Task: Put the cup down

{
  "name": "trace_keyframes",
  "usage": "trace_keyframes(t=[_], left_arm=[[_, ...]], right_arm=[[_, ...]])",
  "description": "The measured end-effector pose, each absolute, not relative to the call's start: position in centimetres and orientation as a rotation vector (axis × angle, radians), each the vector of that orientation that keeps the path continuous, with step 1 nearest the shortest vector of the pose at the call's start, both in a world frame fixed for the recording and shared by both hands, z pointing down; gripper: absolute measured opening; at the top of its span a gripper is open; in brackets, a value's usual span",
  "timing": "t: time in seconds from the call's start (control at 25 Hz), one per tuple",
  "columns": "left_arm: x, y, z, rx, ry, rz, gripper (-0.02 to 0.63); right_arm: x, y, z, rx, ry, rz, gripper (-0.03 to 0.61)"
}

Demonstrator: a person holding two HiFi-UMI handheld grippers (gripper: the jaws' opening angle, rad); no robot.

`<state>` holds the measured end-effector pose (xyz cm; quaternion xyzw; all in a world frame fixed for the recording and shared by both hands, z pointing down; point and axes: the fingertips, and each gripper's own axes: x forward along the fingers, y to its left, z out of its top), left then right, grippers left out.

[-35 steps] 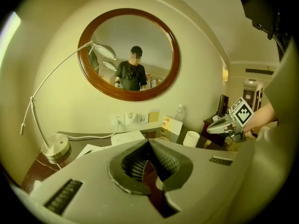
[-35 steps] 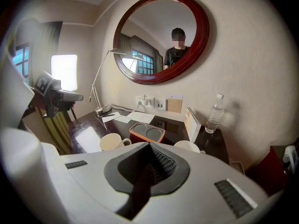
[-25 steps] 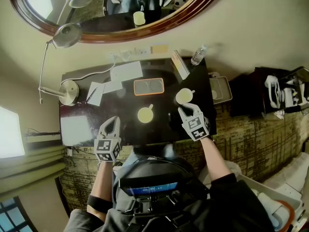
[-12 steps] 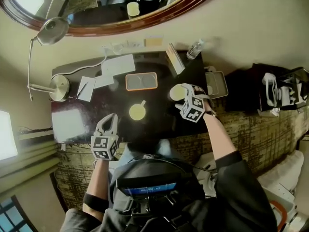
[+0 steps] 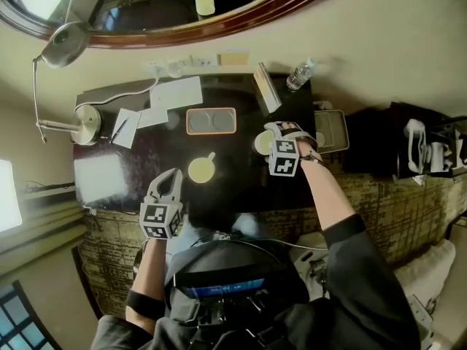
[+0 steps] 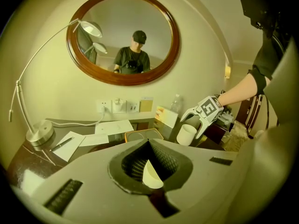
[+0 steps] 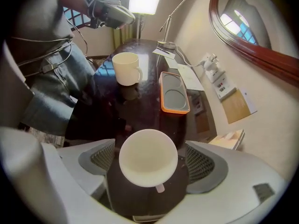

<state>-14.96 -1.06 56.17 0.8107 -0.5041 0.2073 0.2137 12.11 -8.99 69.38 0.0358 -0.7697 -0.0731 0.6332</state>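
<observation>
Cup [image 7: 148, 157] is sitting upright on the right side of the dark table [image 5: 241, 192], between the pads of the right gripper [image 5: 287, 132]. Its jaws have just been opening and are gaping wide, not pressing the cup. Left gripper [image 5: 170, 179] is hovering by the table's front edge, jaws closed together, gripping nothing. Second cup [image 5: 201, 169] is sitting mid-table, with an orange tray [image 5: 211, 120] behind it.

Dark table [image 5: 241, 181]; on it cup [image 5: 263, 143], second cup [image 5: 201, 170], orange tray [image 5: 211, 121], papers [image 5: 176, 92], lamp [image 5: 86, 117].
</observation>
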Motion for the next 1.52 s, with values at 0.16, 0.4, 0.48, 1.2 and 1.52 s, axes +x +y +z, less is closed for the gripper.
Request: trace_keyframes(t=[0.16, 0.4, 0.48, 1.2, 1.52], left_arm=[[-14.5, -1.2, 56.3, 2.228, -1.417, 0.587, 0.003], [-14.5, -1.0, 56.6, 2.190, -1.447, 0.593, 0.003], [-14.5, -0.8, 56.9, 2.180, -1.450, 0.596, 0.003], [-15.4, -1.1, 57.2, 2.214, -1.410, 0.615, 0.004], [-16.5, -1.0, 57.9, 2.240, -1.379, 0.619, 0.004]], right_arm=[[12.4, -8.7, 71.0, -0.007, -1.746, -0.169, 0.500], [12.3, -9.0, 71.8, -0.058, -1.742, -0.222, 0.440], [12.1, -9.1, 71.6, -0.075, -1.746, -0.238, 0.442], [12.0, -8.9, 71.4, 0.004, -1.711, -0.164, 0.441], [10.7, -7.4, 67.8, 0.094, -1.738, -0.119, 0.442]])
